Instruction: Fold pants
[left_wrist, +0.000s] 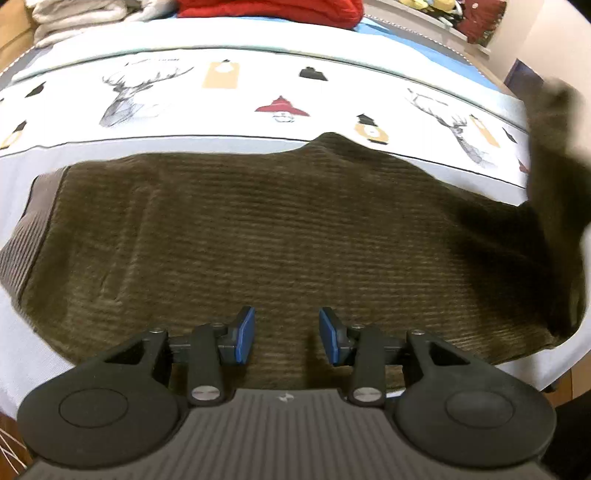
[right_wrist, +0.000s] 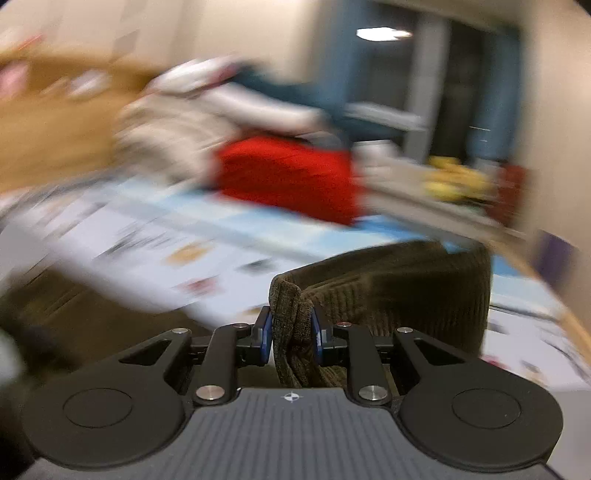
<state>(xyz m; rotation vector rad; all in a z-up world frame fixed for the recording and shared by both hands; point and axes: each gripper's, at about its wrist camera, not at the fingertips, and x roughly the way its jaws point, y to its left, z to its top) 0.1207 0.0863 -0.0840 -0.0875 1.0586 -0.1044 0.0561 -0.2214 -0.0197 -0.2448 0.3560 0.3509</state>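
Pants (right_wrist: 388, 291) bunched in right gripper (right_wrist: 291, 334) jaws (background blurred).

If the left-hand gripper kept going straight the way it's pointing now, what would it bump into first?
Most likely the brown corduroy pants spread on the bed. The left gripper hangs open and empty above them, angled down at the fabric; nothing else shows between its fingers and the cloth, though the gap is hard to judge.

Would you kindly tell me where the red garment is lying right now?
The red garment lies at the far top of the left wrist view, beyond the brown corduroy pants, right of the pale folded laundry on the deer-print sheet.
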